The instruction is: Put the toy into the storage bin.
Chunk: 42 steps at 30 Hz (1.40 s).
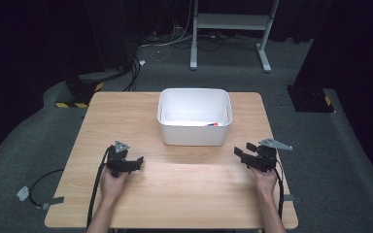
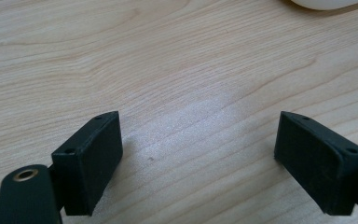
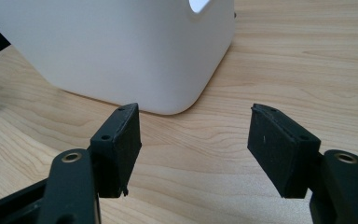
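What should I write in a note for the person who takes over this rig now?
Left gripper: open, holds nothing, low over the table.
Right gripper: open, holds nothing, pointing at the bin's near corner.
Bin: white, at the table's middle toward the far edge, between the two grippers. Something with a red-orange part lies inside by the near wall; I cannot tell what it is.
Done: nothing that I can see.
Left: neither gripper touches the bin yet.

White bin (image 1: 194, 133) showing a small orange-red item (image 1: 211, 124), possibly a pen, light wood-grain table (image 1: 175, 194), black left gripper (image 1: 137, 161), black right gripper (image 1: 238, 153), grey carpet (image 1: 349, 160).
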### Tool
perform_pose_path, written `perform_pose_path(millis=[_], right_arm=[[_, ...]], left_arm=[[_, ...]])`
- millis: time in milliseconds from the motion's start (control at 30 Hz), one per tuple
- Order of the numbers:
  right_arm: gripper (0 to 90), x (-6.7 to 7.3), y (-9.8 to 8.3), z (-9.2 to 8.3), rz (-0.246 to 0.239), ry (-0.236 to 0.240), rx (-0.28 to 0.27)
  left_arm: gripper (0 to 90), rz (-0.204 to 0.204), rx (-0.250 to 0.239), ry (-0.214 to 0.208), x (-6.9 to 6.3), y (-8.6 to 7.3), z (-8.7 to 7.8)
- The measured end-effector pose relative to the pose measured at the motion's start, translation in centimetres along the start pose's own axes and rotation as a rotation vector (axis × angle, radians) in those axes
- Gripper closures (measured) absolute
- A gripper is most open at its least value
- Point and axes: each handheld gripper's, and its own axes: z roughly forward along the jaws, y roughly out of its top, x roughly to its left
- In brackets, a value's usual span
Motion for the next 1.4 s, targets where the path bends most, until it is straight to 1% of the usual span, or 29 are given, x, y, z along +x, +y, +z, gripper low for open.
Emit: perform_pose_path(millis=[67,200,400,500,733,900,967,1033,1067,1133,1200,1367,1400], right_arm=[[34.3,0.0,-0.1,0.1,0.003,0.004,-0.001],[34.4,0.1,-0.3,0.5,-0.007,0.011,0.004],[34.5,0.2,-0.4,0.9,-0.006,0.006,0.015],[34.7,0.2,-0.6,1.4,-0.013,0.001,0.032],[34.8,0.2,-0.8,1.9,-0.01,-0.004,0.052],[35.2,0.1,-1.0,2.3,-0.019,-0.016,0.065],[35.5,0.2,-1.1,2.7,-0.04,-0.036,0.097],[35.4,0.2,-1.1,2.8,-0.043,-0.043,0.107],[35.4,0.4,-1.1,2.8,-0.063,-0.057,0.126],[35.4,0.3,-1.2,2.8,-0.069,-0.065,0.134],[35.4,0.2,-1.2,2.9,-0.062,-0.071,0.138],[35.4,0.1,-1.3,3.0,-0.08,-0.088,0.151],[35.4,0.2,-1.3,3.2,-0.089,-0.098,0.161]], left_arm=[[15.3,0.0,0.0,0.0,0.0,0.0,0.0],[15.3,0.0,0.0,0.0,0.0,0.0,0.0],[15.3,0.0,0.001,0.0,0.0,0.0,0.0],[15.3,0.0,0.001,0.001,0.0,0.0,0.0],[15.3,0.0,0.001,0.0,0.0,0.0,0.0],[15.3,0.0,0.0,0.002,0.0,0.0,0.0],[15.3,0.0,0.0,0.001,0.0,0.0,0.0],[15.3,0.0,0.0,0.001,0.0,0.0,0.0],[15.3,0.0,0.0,0.001,0.0,0.0,0.0],[15.3,0.0,0.0,0.001,0.0,0.0,0.0],[15.3,0.0,0.001,0.001,0.0,0.0,0.0],[15.3,0.0,0.0,0.001,0.0,0.0,0.0],[15.3,0.0,0.0,0.001,0.0,0.0,0.0]])
